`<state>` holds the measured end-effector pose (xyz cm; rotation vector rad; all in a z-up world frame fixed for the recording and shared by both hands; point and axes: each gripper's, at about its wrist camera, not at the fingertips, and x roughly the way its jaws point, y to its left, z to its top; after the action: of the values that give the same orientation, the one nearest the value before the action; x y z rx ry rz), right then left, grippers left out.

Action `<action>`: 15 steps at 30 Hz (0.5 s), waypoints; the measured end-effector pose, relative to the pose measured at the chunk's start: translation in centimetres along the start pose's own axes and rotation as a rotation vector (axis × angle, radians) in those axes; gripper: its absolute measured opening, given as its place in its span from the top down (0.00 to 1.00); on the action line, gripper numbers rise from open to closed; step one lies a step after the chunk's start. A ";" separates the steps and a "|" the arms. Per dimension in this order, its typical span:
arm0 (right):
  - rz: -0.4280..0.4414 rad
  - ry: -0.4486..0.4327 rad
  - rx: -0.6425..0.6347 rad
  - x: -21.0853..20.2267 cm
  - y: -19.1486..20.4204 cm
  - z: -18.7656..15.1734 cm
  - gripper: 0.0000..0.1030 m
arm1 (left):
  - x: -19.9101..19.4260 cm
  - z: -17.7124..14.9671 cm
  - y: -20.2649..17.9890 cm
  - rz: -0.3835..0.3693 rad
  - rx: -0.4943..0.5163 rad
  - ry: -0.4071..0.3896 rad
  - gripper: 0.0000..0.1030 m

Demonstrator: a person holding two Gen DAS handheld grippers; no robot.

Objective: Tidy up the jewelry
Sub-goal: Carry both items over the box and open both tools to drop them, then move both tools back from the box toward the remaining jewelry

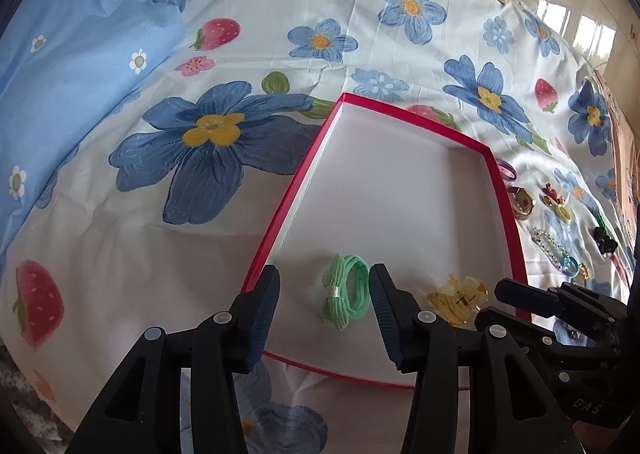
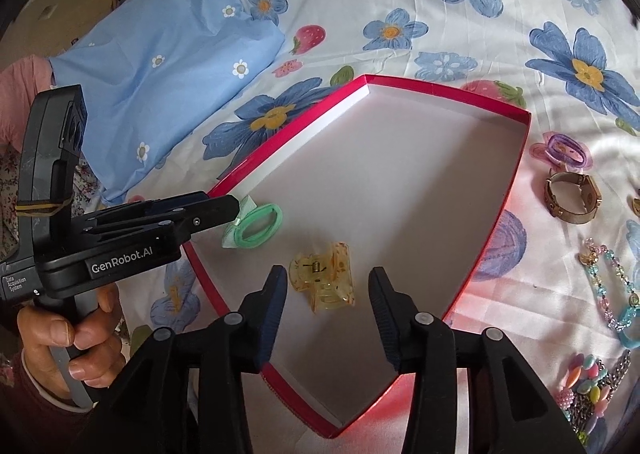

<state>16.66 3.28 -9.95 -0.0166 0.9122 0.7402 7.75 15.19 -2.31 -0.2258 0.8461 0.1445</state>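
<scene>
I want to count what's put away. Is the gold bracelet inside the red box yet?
No, the gold bracelet lies on the flowered sheet outside the red box; only the green hair tie and yellow hair clip are inside.

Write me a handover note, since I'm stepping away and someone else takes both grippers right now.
Left gripper: open, fingers either side of the green hair tie, not gripping it.
Right gripper: open, holding nothing, above the yellow claw clip.
Both the tie and the clip lie inside the red box, near its close end.
Left on the bedsheet to the box's right: purple clip, gold bracelet, beaded necklace, pastel bead cluster.
Done: two pieces boxed. Left: move the remaining pieces into the box.
</scene>
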 end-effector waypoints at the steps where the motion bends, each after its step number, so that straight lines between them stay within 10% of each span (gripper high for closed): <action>1: 0.001 -0.005 0.002 -0.3 0.0 0.0 0.57 | -0.2 0.0 -0.1 0.000 0.001 -0.002 0.54; 15: -0.035 -0.083 0.063 -5.2 -2.7 -1.0 0.57 | -1.8 0.1 -2.3 -0.039 0.036 -0.013 0.49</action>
<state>15.57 -2.09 -7.56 0.0533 0.8531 0.6741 7.14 12.90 -0.58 -0.2073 0.8303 0.0937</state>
